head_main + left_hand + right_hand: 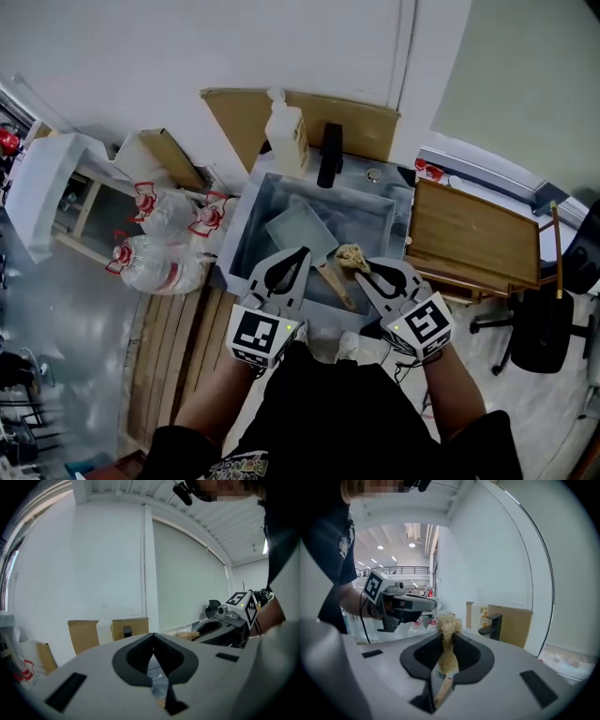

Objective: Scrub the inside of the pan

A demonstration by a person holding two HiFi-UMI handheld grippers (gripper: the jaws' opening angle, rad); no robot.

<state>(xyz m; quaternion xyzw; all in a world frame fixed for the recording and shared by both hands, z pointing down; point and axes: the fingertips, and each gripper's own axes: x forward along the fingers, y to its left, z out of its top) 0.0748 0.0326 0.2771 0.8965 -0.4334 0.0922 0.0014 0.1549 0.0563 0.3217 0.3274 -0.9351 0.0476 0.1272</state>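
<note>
"Straw-coloured fibre, pinched tight: is that what the right gripper (446, 638) has?"

"Yes. Its jaws are clamped on the scrubber (448, 624), with the frayed tuft standing out past the tips. The left gripper (153, 640) is clenched too, but on nothing; its pads meet with only air between them."

"And the pan?"

"Below both grippers, lying tilted in the sink (377, 208). The pan (302, 232) is a shallow, squarish grey thing, and what looks like its wooden handle (335, 283) points back towards the person. Neither gripper touches it. A black tap (329, 155) and a soap bottle (284, 127) stand behind the basin."

"How would you expect it to behave?"

"I'd judge it thin and light, likely wet, so it will skate about the basin under any scrubbing. The metal is stiff but slick. The wood is the better hold: the left gripper should take the handle near where it joins the pan and pin it down."

"The scrubber?"

"Soft and springy, almost weightless. It will flatten under pressure, so the grip should sit low on the bundle, as it does."
</note>
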